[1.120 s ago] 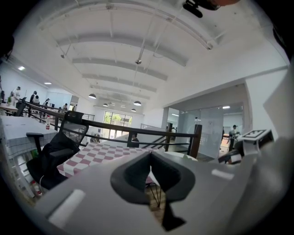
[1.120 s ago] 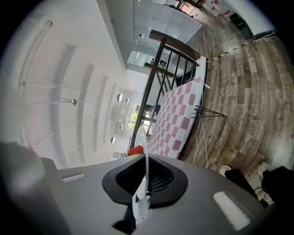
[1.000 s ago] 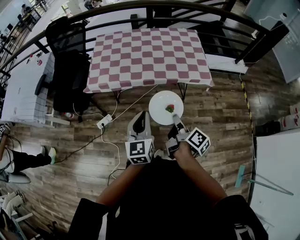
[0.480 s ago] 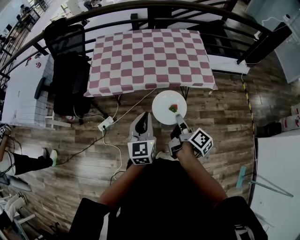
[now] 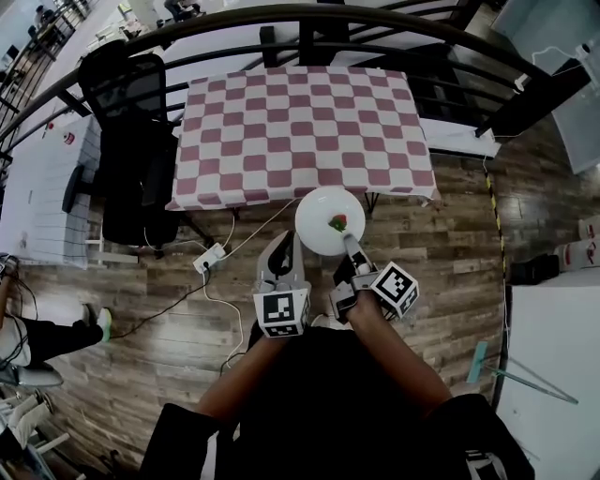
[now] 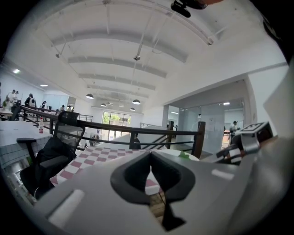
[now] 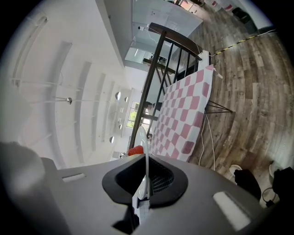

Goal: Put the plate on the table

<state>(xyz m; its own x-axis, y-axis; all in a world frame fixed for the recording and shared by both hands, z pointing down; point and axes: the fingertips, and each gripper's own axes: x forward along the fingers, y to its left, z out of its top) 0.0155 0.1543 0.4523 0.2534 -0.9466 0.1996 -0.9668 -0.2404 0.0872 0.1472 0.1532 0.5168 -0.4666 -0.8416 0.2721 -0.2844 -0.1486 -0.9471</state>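
A white plate [image 5: 322,222] carries a small red and green piece of food [image 5: 337,223]. My right gripper [image 5: 348,240] is shut on the plate's near rim. The plate hangs level in the air, its far rim at the near edge of the pink-and-white checked table [image 5: 300,122]. In the right gripper view the plate [image 7: 144,149] shows edge-on between the jaws of that gripper [image 7: 146,186], with the food [image 7: 134,150] at its left. My left gripper [image 5: 285,247] stays just left of the plate, shut and empty. In its own view that gripper [image 6: 150,158] points at the table [image 6: 98,153].
A black office chair [image 5: 136,141] stands at the table's left end. A dark curved railing [image 5: 300,14] runs behind the table. A power strip with cables [image 5: 211,253] lies on the wooden floor in front of it. White tables stand at far left [image 5: 42,187] and right [image 5: 553,347].
The table has come nearer in the head view. Both grippers and the plate have moved forward, and the plate's far rim now reaches the table's near edge.
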